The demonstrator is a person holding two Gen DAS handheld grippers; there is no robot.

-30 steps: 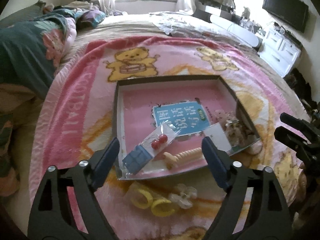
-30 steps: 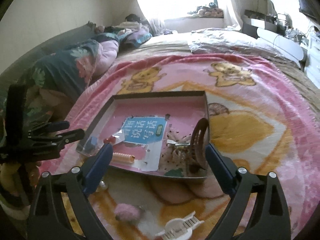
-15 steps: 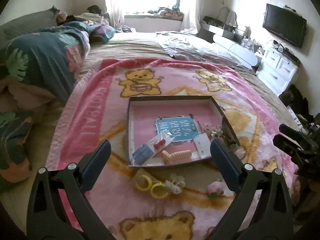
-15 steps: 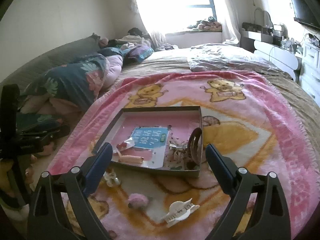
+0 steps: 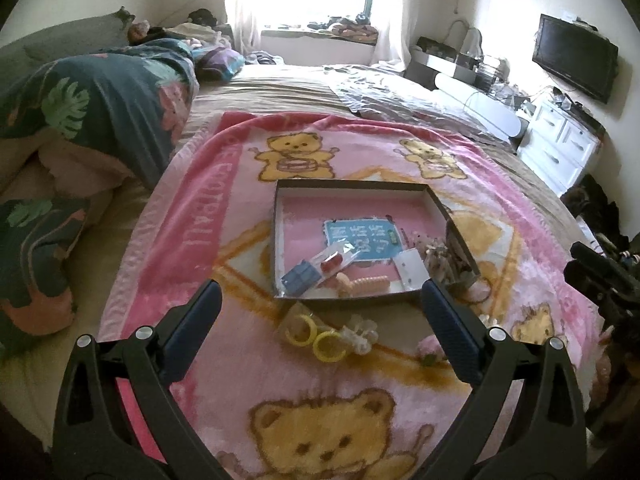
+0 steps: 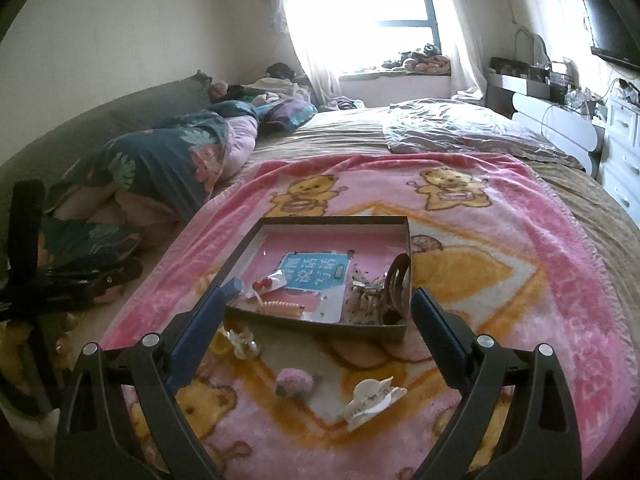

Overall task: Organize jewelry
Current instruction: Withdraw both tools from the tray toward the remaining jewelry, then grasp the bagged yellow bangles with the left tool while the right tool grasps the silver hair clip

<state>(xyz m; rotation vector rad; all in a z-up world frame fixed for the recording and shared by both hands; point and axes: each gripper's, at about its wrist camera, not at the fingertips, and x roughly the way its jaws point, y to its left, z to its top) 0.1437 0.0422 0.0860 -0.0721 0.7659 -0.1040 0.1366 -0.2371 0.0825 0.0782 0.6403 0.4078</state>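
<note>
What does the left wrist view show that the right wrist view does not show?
Only the left wrist view shows two whole yellow rings on the blanket in front of the box.

Only the right wrist view shows the white claw clip on the blanket and the brown claw clip standing at the box's right wall.

Both show the box, the blue card, the red beads, the pink pom-pom, and open, empty jaws.
</note>
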